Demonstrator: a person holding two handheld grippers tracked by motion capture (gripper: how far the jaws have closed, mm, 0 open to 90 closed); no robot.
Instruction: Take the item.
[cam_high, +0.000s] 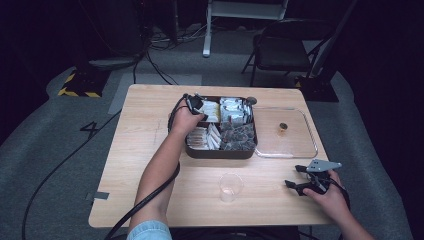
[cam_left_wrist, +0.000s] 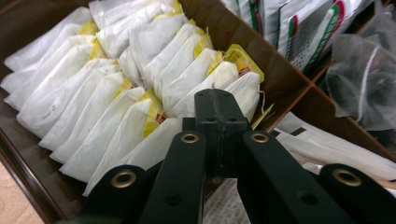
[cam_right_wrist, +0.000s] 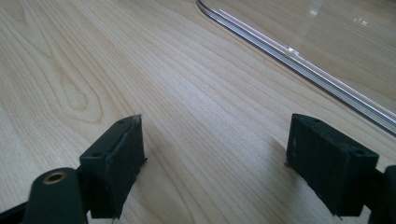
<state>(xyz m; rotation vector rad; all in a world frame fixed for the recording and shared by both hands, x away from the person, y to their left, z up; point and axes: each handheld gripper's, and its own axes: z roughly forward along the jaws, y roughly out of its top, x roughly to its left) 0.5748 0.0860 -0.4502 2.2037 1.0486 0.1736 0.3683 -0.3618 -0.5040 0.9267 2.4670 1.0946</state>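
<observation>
A dark brown divided box (cam_high: 220, 154) stands mid-table. My left gripper (cam_high: 196, 104) reaches into its far-left compartment, which holds a row of white tea bags (cam_left_wrist: 93, 107) with yellow tags. In the left gripper view the left gripper (cam_left_wrist: 219, 100) has its jaws pressed together at the top edge of one white tea bag (cam_left_wrist: 243, 88), apparently pinching it. My right gripper (cam_high: 295, 177) rests near the table's front right corner; in the right gripper view the right gripper (cam_right_wrist: 215, 158) stands open over bare wood, with nothing between its jaws.
A clear plastic cup (cam_high: 230, 187) stands in front of the box. A clear tray (cam_high: 287, 156) lies right of the box with a small brown item (cam_high: 283, 126) on it. Other compartments hold printed sachets (cam_left_wrist: 299, 32) and dark mesh bags (cam_left_wrist: 359, 79). A chair (cam_high: 280, 50) stands behind the table.
</observation>
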